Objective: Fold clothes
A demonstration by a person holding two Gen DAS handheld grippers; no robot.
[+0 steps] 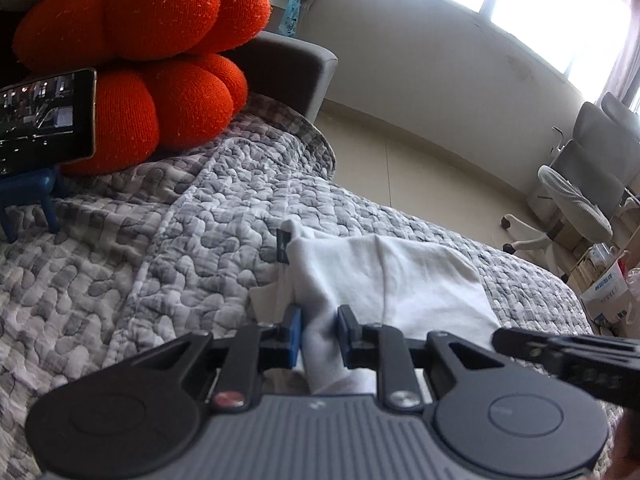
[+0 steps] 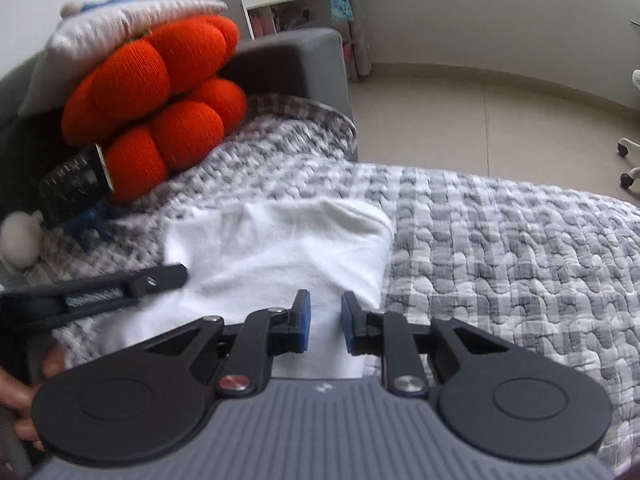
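Pinching bunched white garment (image 1: 400, 276) in left claw (image 1: 320, 334) on quilted bed (image 1: 160, 248); right claw (image 2: 325, 320) apart, fabric between pads, unpressed.

- Was lit by daylight from a window (image 1: 552, 4) at far right in the left wrist view, blown out to plain white glare.
- Fell softly across the quilted bedspread (image 1: 160, 248); cast only faint shadows.
- Washed the white garment (image 2: 280, 256) nearly flat, folds barely readable.
- Stayed dim at far left, behind the orange cushion (image 1: 132, 60).
- Bent straight lines hard toward every edge; curved the wall and floor line.
- Smeared with motion blur in the right wrist view, worst on the cushion and the near-left bedspread.
- Kept the near black gripper bodies fairly sharp.
- Showed dark vignette corners.
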